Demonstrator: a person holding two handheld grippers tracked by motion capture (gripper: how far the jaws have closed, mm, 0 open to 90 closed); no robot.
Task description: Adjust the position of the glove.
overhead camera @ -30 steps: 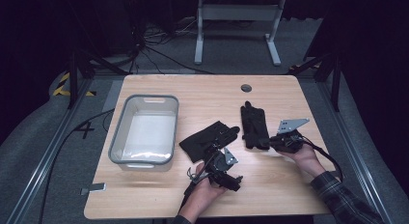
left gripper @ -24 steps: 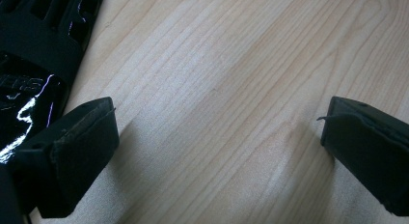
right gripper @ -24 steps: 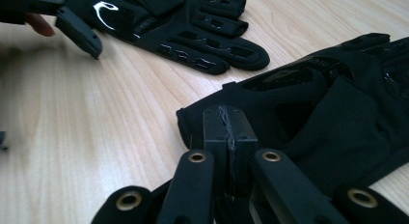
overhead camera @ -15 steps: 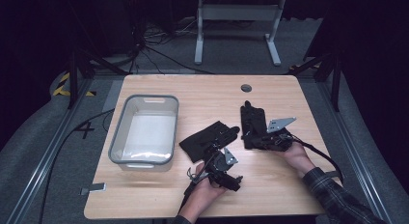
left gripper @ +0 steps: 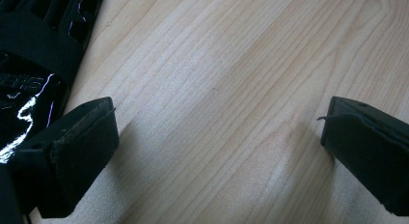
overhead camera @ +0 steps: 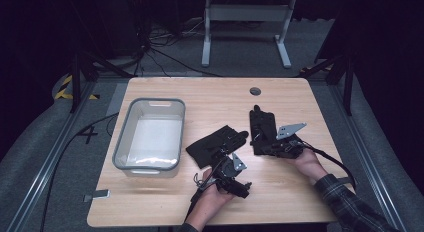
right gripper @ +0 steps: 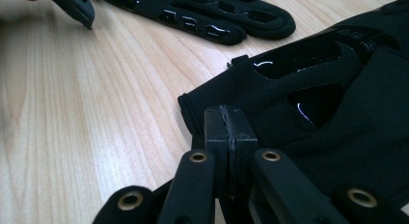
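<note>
Table: light wood table (overhead camera: pixel 210 97), person standing at the near edge, both forearms coming in low.
Left hand (overhead camera: pixel 212 194): palm up under its tool, wrist bent slightly inward, resting on the wood near the front edge.
Left gripper (overhead camera: pixel 226 162): pointed away from the person toward the left glove (overhead camera: pixel 216 144); in the left gripper view the jaws stood wide apart over bare wood, nothing between them, the glove's glossy edge just beside one pad.
Left glove: black, flat on the table at mid-width, fingers aimed to the right and away, just ahead of the left tool's tips.
Right hand (overhead camera: pixel 307 162): wrist low on the table, plaid sleeve (overhead camera: pixel 350 202) behind it, hand turned inward so the tool aimed left across the table.
Right gripper (overhead camera: pixel 265 147): jaws pressed fully together; in the right gripper view the joined tips sat at the cuff edge of the right glove (overhead camera: pixel 264 129). Whether cloth was pinched between them I could not tell.
Right glove: black, flat, fingers pointing to the far side, well right of center, near the other glove but apart.
Bin: clear plastic bin (overhead camera: pixel 150 134) with grey rim, on the left part of the table, apart from both gloves.
</note>
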